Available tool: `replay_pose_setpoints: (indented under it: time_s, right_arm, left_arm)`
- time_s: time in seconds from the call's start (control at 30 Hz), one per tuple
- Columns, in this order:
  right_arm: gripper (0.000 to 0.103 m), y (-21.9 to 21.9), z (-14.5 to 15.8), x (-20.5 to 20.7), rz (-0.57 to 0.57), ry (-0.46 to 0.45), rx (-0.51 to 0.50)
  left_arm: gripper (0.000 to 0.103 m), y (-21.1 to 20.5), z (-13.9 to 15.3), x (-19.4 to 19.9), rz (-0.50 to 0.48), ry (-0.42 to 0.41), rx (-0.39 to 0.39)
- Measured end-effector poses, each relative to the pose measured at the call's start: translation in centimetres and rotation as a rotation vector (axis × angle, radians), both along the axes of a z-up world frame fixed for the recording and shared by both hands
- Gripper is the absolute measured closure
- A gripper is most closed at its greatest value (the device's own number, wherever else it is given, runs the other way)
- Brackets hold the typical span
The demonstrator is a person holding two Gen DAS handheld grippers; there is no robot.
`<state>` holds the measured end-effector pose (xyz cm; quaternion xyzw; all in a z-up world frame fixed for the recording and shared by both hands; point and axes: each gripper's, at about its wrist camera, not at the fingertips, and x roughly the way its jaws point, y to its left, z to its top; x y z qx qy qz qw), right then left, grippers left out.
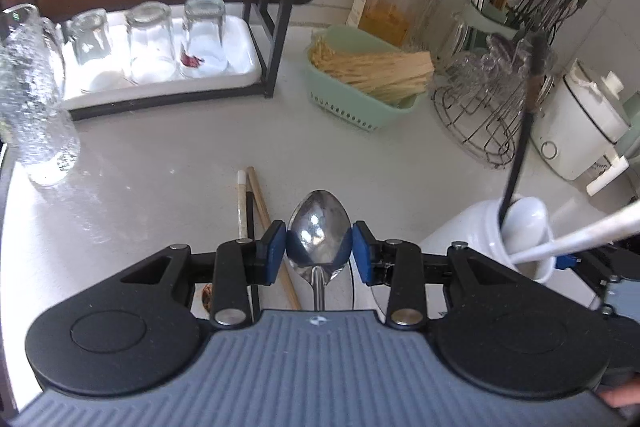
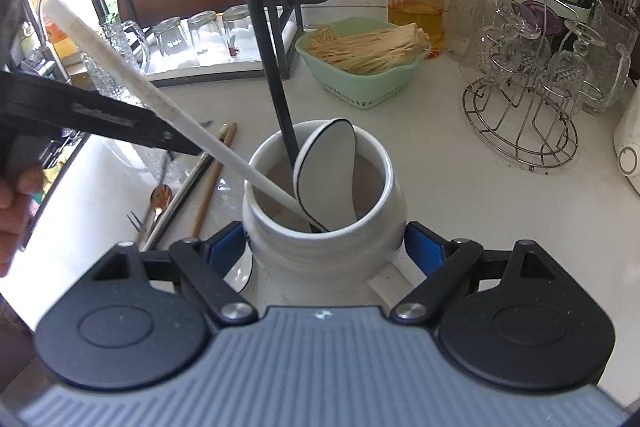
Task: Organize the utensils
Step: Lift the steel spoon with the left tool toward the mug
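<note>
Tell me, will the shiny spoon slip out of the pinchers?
Maybe. The metal spoon looks smooth and polished, and the left gripper pinches only the curved edges of its bowl, so it could twist or slide. It looks stiff and shouldn't bend.

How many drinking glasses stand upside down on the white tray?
3, in a row on the white tray: left glass, middle glass, right glass. The frame post could hide another.

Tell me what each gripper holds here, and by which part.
The left gripper clamps the metal spoon across its bowl. The right gripper straddles the white jar low on its body; whether its pads press cannot be told.
</note>
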<state>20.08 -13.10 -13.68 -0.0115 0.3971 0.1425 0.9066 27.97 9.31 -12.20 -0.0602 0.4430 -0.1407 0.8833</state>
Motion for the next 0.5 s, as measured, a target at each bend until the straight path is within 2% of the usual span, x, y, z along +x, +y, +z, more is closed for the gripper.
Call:
replay_pose_setpoints:
  time_s: [0.5]
  right_arm:
    - [0.013,0.4,-0.3,0.2,0.014,-0.036,-0.018]
  left_arm:
    - [0.062,1.6,6.1,-3.5,0.072,-0.117,-0.06]
